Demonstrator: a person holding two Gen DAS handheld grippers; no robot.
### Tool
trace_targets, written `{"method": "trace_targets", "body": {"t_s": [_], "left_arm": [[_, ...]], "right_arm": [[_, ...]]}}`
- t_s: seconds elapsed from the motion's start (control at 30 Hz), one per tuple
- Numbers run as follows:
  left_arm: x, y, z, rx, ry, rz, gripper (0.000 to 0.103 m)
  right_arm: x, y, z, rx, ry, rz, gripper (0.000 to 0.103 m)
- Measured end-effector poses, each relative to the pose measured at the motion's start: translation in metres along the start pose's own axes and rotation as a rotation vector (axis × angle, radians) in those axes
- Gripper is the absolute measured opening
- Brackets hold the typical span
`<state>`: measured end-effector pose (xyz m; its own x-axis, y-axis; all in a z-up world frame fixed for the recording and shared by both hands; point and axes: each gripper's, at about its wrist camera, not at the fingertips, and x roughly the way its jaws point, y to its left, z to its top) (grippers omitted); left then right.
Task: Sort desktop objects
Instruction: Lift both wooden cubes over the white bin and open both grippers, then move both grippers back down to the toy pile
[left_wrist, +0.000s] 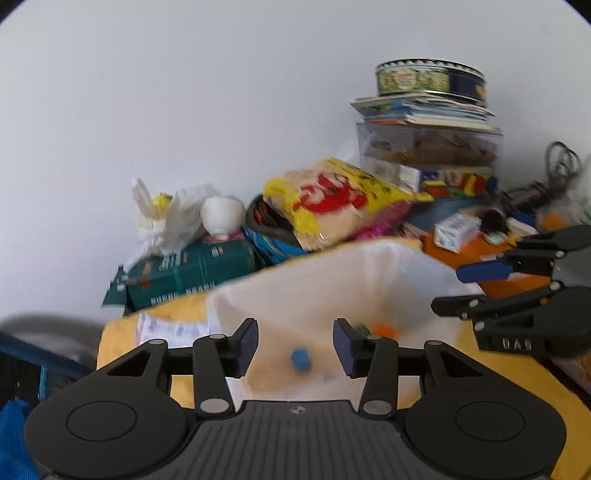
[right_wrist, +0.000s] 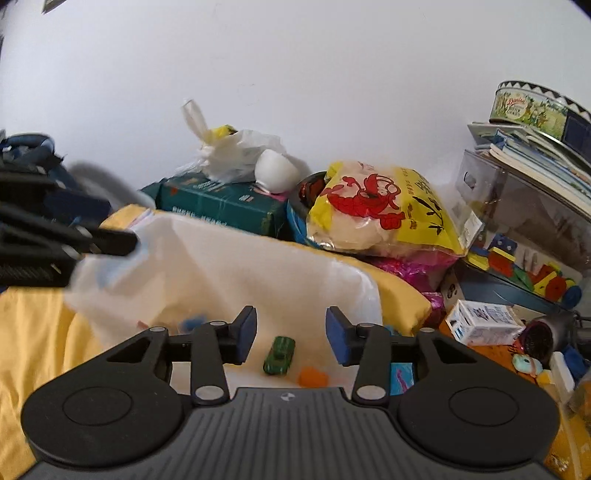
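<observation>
Toy car (right_wrist: 279, 355): green, lying on the white bag (right_wrist: 258, 266) low in the right wrist frame, between my right jaws and untouched.
Long axis: runs from lower left to upper right; which end is the nose I cannot tell.
Blue cube (left_wrist: 300, 359): on the same bag, between my left jaws, free.
Orange piece (right_wrist: 313, 377): just right of the car.
Right gripper (right_wrist: 291, 334): jaws released, empty.
Left gripper (left_wrist: 295, 341): jaws released, empty.
Doing it well: I judge I should turn my right jaws across the car's narrow width, then descend without snagging the bag.
Tabletop (right_wrist: 33, 332): yellow cloth, clutter behind.
</observation>
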<state>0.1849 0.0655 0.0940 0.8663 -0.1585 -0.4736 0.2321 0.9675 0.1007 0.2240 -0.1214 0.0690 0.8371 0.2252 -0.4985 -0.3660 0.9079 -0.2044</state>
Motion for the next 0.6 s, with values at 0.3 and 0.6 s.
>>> {"method": "trace_targets", "body": {"t_s": [0.3,0.6], "left_arm": [[-0.031,-0.039,-0.109,-0.015,0.225,-0.101,0.051],[-0.022,-0.064,-0.129,-0.143,0.337,-0.151,0.047]], "right_arm": [[-0.050,0.033,-0.072,0.010,0.116,0.100,0.042],[-0.072,0.052,-0.122,0.064,0.226,0.129,0.040]]}}
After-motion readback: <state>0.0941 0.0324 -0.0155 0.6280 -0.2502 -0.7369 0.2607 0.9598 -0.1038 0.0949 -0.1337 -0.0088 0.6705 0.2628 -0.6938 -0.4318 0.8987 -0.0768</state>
